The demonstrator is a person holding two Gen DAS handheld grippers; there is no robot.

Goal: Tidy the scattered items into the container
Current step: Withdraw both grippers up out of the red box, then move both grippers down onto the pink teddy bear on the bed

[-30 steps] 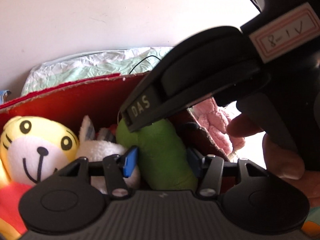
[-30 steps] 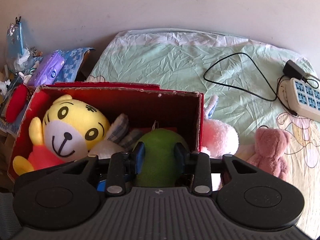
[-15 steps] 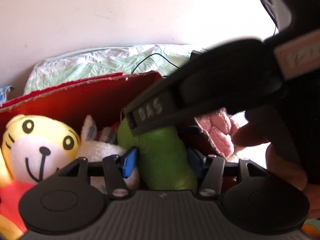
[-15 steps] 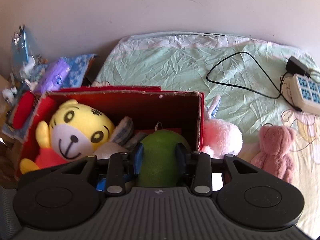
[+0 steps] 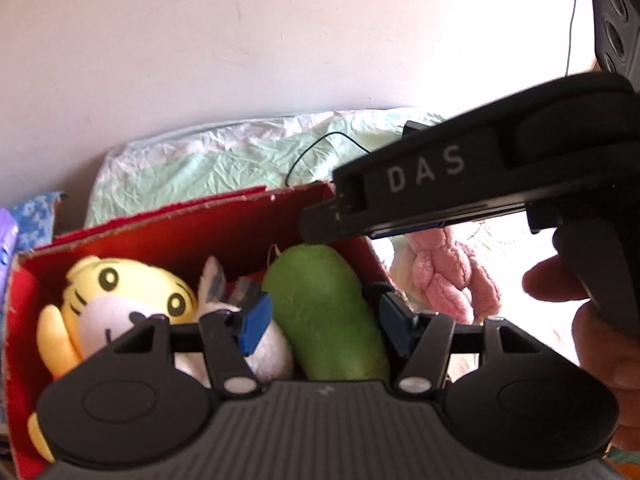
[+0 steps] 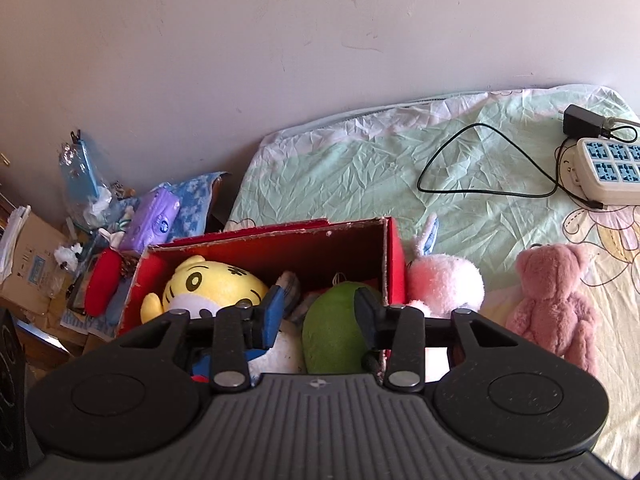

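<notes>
Left wrist view: the left hand-held gripper [image 5: 325, 322] hangs over the red cardboard box [image 5: 168, 236], its 2 blue-padded jaws opening, with the green plush [image 5: 324, 320] showing between them; the pads stand clear of the plush on both sides, so nothing is gripped. The green plush lies inside the box at its right end, beside a white plush [image 5: 268, 350] and a yellow tiger plush [image 5: 124, 300] that fills the left end. Across the upper right of this view reaches the right hand-held gripper [image 5: 320, 228], seen from the side with white letters on it, its tip just above the top of the green plush; a person's fingers [image 5: 544, 280] wrap its handle. In the right wrist view the right hand-held gripper's [image 6: 318, 316] jaws stand apart, the green plush [image 6: 336, 332] between them in the picture; the right pad overlaps the plush's edge, and I cannot tell whether it touches. The box [image 6: 394, 264] sits at the edge of a bed covered with a pale green sheet [image 6: 340, 172]. Outside the box, just beside its right wall, lies a pink-and-white rabbit plush [image 6: 444, 284], and further right a pink teddy bear [image 6: 552, 304], both on the bed. Near the bed's far right are a power strip [image 6: 608, 168] and a black cable [image 6: 480, 160].
</notes>
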